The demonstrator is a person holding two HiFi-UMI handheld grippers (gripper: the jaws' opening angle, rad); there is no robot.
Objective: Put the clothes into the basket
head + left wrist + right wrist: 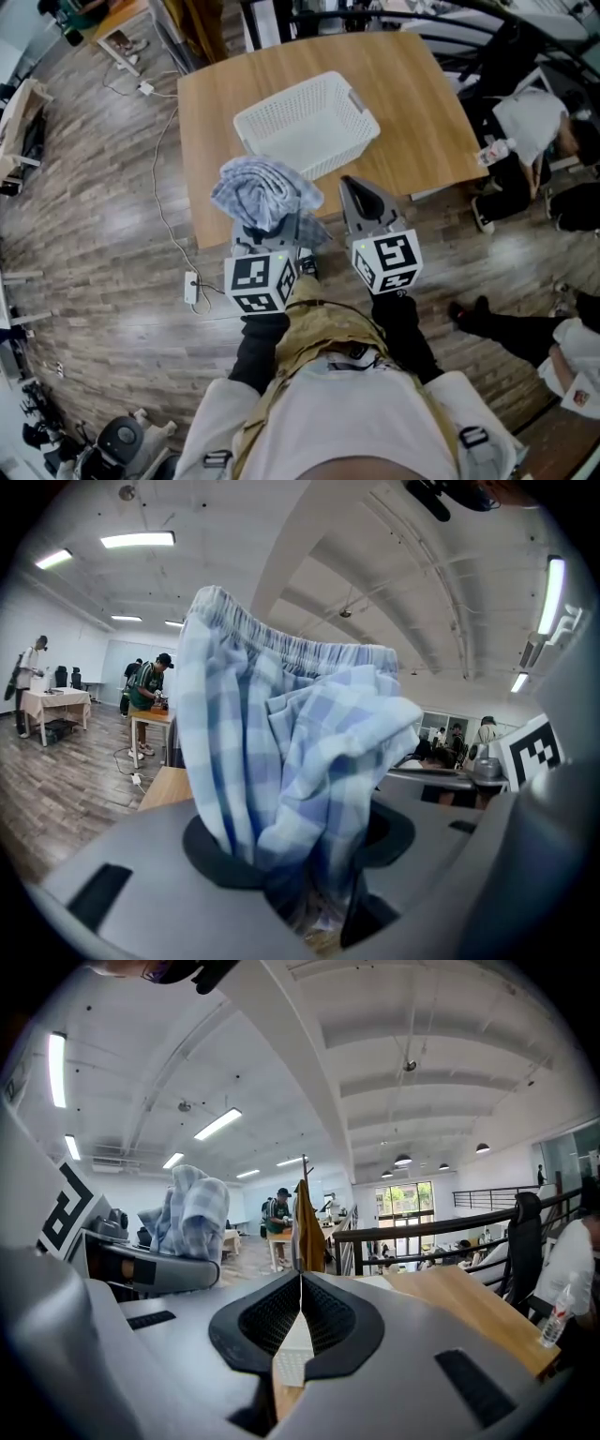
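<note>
Pinching a bunched checked garment (264, 190), the left claw (269, 234) had its jaws partway closed on the cloth, which filled the gap between them. The right claw (351, 186) had its jaws pressed together with nothing in them, and sat just right of the left claw, pointing toward the table.

Wooden table (412, 103): biggest item, standing on a plank floor (103, 234).

White perforated basket (305, 122): stood on the table, closer to its near edge than its far edge. Its long axis ran diagonally from near-left to far-right. Nothing lay inside it; the bare bottom showed.

Garment: blue-and-white check with an elastic waistband, held up in the air over the table's near edge, just beside the basket's near-left corner and outside the basket. In the left gripper view its long axis stood roughly upright. The gathered waistband (281, 635) was at the top, and the folds narrowed down into the jaws. In the right gripper view it showed as a lump (192, 1211) standing above the left claw, off to the left.

Small stuff: a white power strip (191, 288) lay on the floor off the table's near-left corner. A water bottle (494, 150) was just off the table's right edge.
</note>
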